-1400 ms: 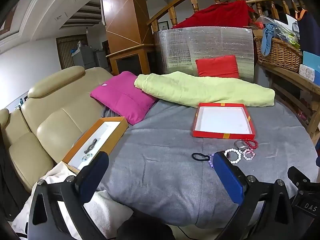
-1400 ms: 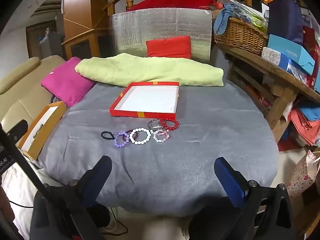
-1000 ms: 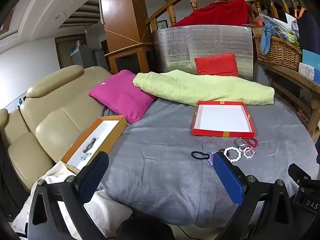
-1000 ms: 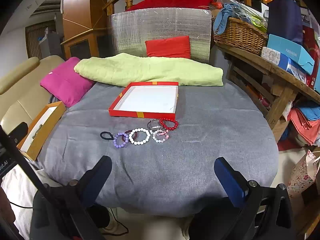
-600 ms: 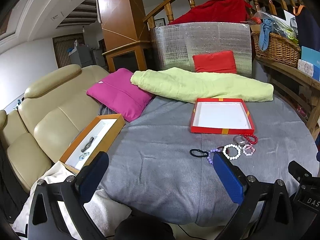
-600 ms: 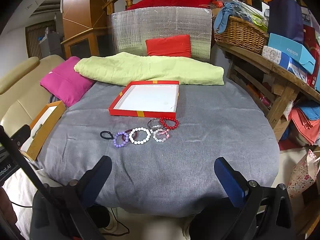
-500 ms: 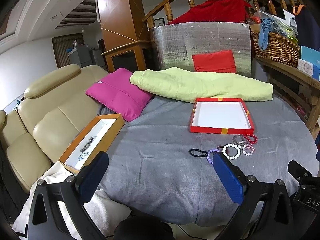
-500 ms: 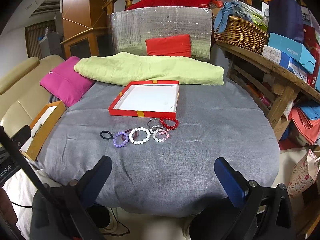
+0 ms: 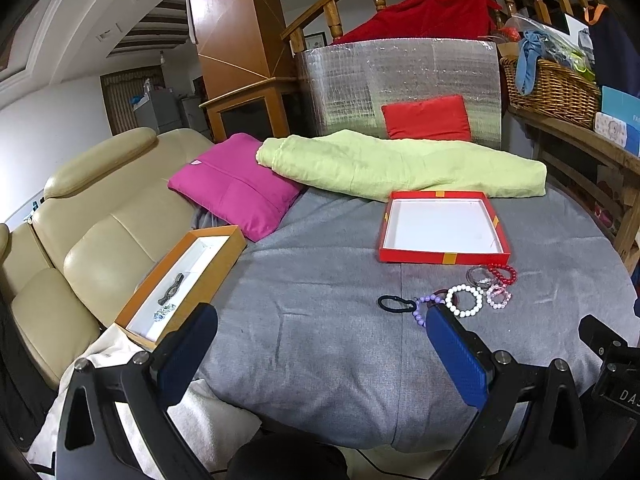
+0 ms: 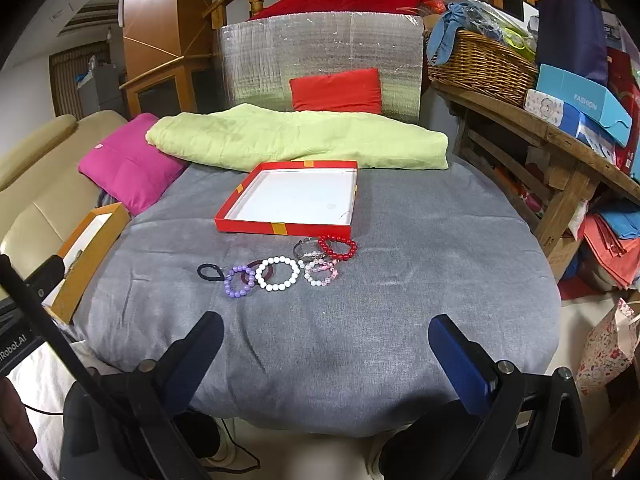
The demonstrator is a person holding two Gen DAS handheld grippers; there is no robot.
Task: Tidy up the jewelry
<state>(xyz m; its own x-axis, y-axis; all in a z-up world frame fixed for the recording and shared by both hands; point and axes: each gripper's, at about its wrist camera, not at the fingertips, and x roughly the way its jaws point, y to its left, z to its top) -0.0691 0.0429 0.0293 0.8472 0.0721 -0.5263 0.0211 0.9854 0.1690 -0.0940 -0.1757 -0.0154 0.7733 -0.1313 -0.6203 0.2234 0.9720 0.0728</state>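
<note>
Left gripper [image 9: 320, 320] and right gripper [image 10: 326, 330] hovering low at table's near edge, fingers spread, grasping nothing. Red tray [image 10: 240, 209] bare inside; bracelets [image 10: 278, 273] clustered just before it; orange box [image 9: 234, 240] holding small jewelry

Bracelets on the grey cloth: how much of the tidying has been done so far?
Little looks done. The orange box already holds a couple of small pieces. Nothing is in hand: the left claw and right claw are both open and empty. Left: the red tray is bare, and the white bracelet, red bracelet, purple bracelet and others lie loose on the cloth.
</note>
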